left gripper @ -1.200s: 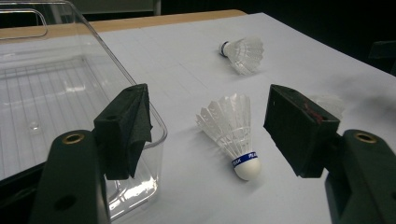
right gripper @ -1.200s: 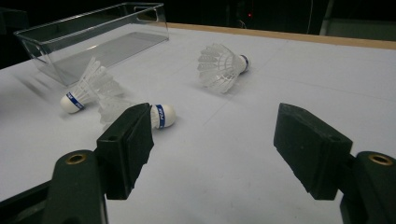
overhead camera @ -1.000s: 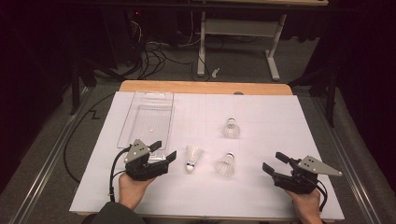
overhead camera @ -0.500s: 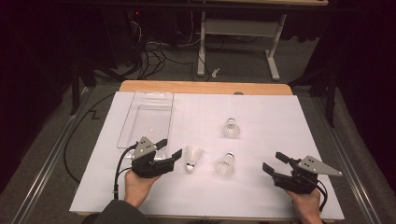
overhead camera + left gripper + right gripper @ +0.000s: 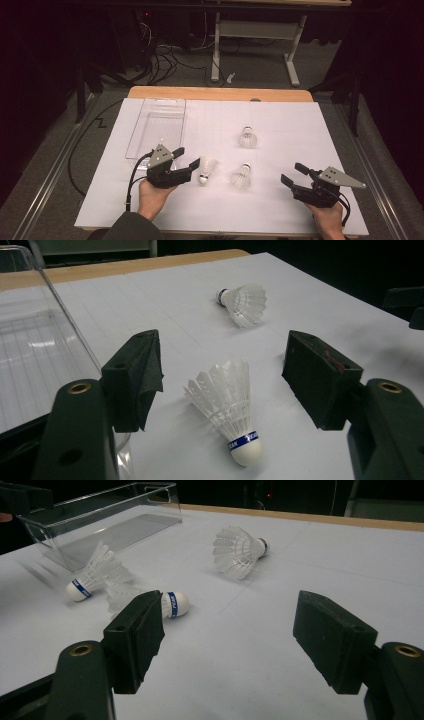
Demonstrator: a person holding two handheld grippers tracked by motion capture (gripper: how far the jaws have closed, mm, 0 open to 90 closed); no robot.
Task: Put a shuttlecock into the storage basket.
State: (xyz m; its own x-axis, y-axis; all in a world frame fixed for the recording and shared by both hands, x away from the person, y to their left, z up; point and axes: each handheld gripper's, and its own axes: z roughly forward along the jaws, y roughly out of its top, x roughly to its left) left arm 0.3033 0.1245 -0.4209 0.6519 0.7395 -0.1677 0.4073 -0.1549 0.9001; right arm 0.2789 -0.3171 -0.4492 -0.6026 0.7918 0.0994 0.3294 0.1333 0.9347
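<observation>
White feathers now sit between the wide-open jaws of my left gripper (image 5: 185, 164), which has slid rightward to the nearest shuttlecock (image 5: 206, 168) by the clear tray (image 5: 134, 148) near the worktop's front-left (ready to close), while my right gripper (image 5: 295, 176) waits open.

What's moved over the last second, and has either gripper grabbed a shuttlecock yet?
The left gripper has slid right and slightly forward along the table toward the nearest shuttlecock; its jaws are open on either side of it, nothing gripped yet. The right gripper stays open where it was. All three shuttlecocks, including the middle one and the far one, and the clear plastic tray have not shifted.
</observation>
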